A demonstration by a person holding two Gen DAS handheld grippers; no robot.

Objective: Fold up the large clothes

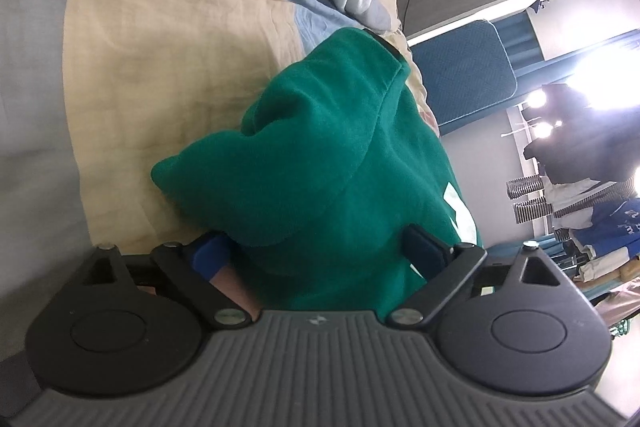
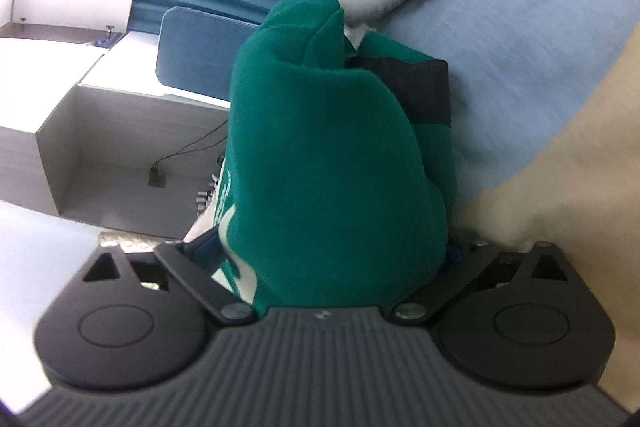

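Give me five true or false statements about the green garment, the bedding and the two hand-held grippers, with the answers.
1. The garment is green. True.
2. It lies on a bare wooden table. False: it lies on cream and blue bedding.
3. Green fabric sits between the fingers of the left hand-held gripper. True.
4. The right hand-held gripper has nothing between its fingers. False: green fabric fills the gap.
5. The garment carries white print. True.
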